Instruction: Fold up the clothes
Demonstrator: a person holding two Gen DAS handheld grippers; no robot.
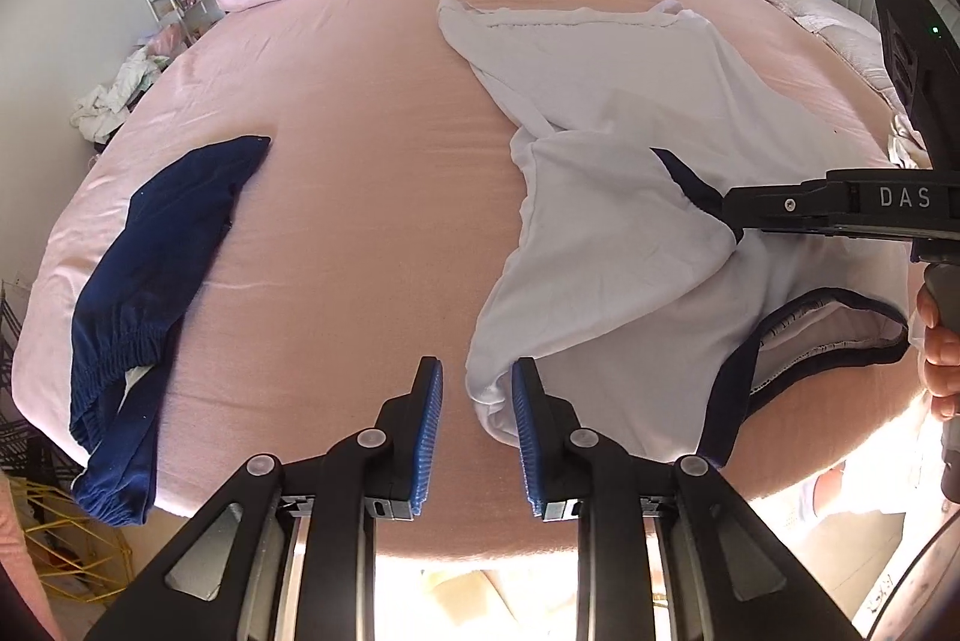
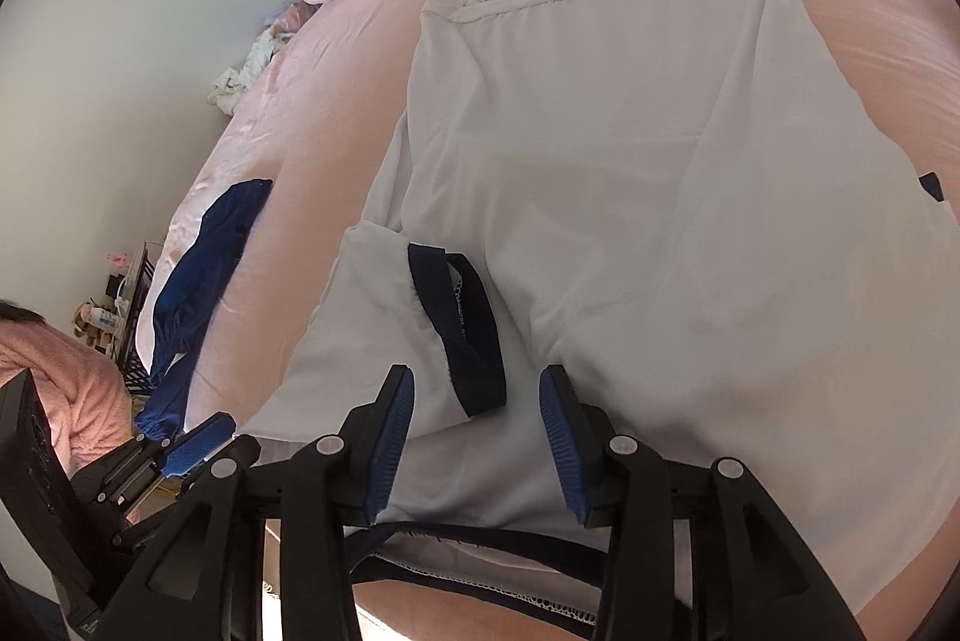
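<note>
white shirt (image 2: 630, 197), navy shorts (image 1: 150, 251): one each

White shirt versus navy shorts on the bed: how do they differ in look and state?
The white shirt is larger, lies mid-bed with a navy-cuffed sleeve folded onto it; the navy shorts are smaller, dark, bunched at the bed's left edge. The shirt lies in front of both grippers; the shorts lie off to the side. Both lie on the pink sheet.
</note>
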